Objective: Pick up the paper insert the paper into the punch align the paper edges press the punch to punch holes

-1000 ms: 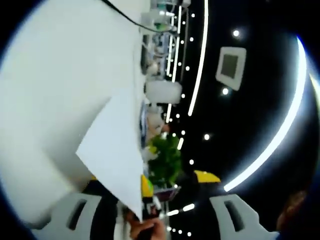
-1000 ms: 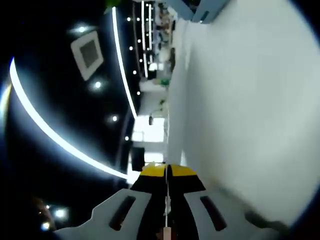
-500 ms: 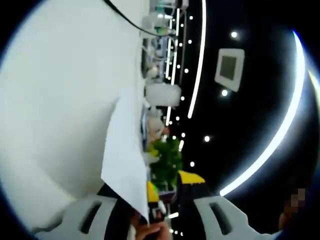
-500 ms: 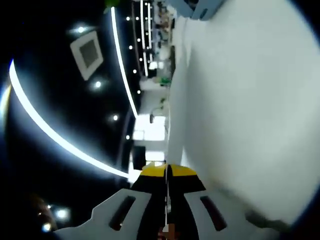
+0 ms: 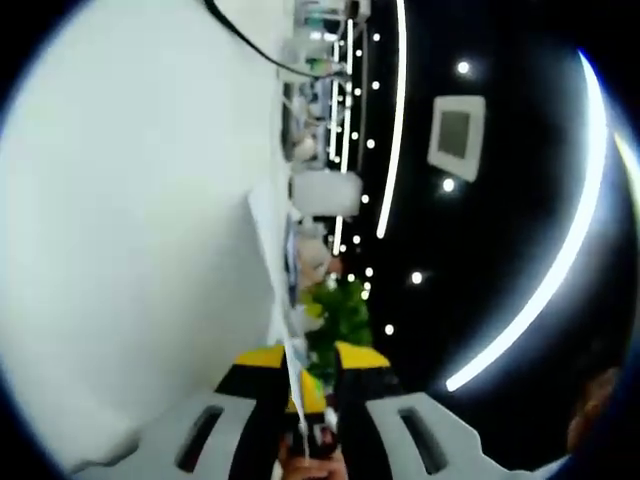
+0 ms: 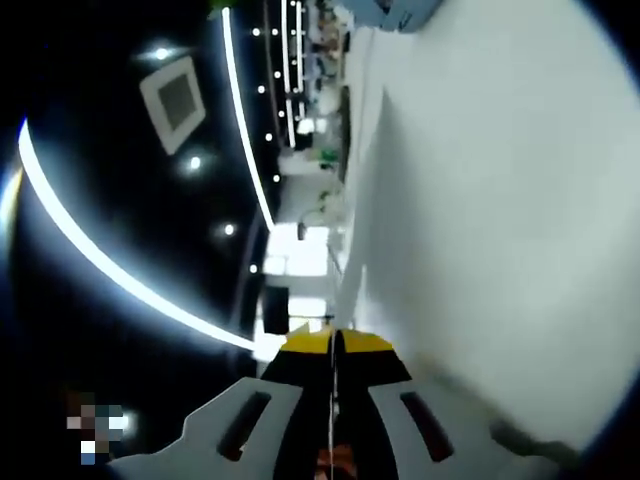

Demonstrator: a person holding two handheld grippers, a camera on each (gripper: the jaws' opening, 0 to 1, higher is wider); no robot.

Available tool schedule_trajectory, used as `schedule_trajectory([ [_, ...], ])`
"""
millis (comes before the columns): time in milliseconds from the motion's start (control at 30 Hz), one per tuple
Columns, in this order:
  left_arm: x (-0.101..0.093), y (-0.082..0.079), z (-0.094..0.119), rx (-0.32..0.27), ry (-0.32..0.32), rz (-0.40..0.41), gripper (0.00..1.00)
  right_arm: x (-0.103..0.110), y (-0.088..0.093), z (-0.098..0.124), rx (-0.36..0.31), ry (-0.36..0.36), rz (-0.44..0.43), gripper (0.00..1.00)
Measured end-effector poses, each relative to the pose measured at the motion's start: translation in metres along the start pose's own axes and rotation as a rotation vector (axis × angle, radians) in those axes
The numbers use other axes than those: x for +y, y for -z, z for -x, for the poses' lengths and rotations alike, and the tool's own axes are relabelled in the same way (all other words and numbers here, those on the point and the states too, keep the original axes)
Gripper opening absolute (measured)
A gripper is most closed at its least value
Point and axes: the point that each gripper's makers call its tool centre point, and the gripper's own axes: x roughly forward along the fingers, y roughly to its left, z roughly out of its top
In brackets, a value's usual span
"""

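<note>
In the left gripper view the white paper (image 5: 272,245) is seen edge-on as a thin sliver, running from the table's edge down between the yellow-tipped jaws. My left gripper (image 5: 300,385) is shut on it. In the right gripper view the same sheet (image 6: 346,292) is a thin white line rising from the jaws, and my right gripper (image 6: 334,362) is shut on it too. Both views are rolled sideways, and the sheet hangs in the air beside the white table (image 5: 130,230).
A black cable (image 5: 250,42) crosses the far part of the table. Beyond the table's edge stand a white box-like object (image 5: 325,188) and a green plant (image 5: 340,315). A hand (image 5: 310,465) shows behind the left jaws. The white table surface (image 6: 500,220) takes up the right gripper view's right half.
The left jaws have come together onto the paper, which turned from a broad white face to edge-on in the left gripper view. The right gripper stays shut on the sheet.
</note>
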Motion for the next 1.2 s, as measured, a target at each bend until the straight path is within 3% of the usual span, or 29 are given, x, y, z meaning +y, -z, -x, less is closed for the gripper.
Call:
schedule_trajectory([
  [233, 0.0054, 0.0003, 0.0005, -0.011, -0.031, -0.037, 0.08, -0.0006, 0.0024, -0.0003, 0.006, -0.002, 0.001, 0.04],
  [433, 0.0076, -0.0018, 0.0008, -0.023, -0.041, -0.053, 0.05, -0.0013, 0.0032, 0.0003, 0.01, 0.004, 0.011, 0.04],
  [700, 0.0081, -0.0002, -0.0003, -0.012, -0.041, -0.087, 0.04, -0.006, 0.0024, 0.0022, 0.018, 0.039, 0.053, 0.04],
  [1200, 0.0075, -0.0016, -0.0014, -0.021, -0.043, -0.112, 0.04, -0.0058, 0.0014, 0.0045, 0.047, 0.021, 0.095, 0.05],
])
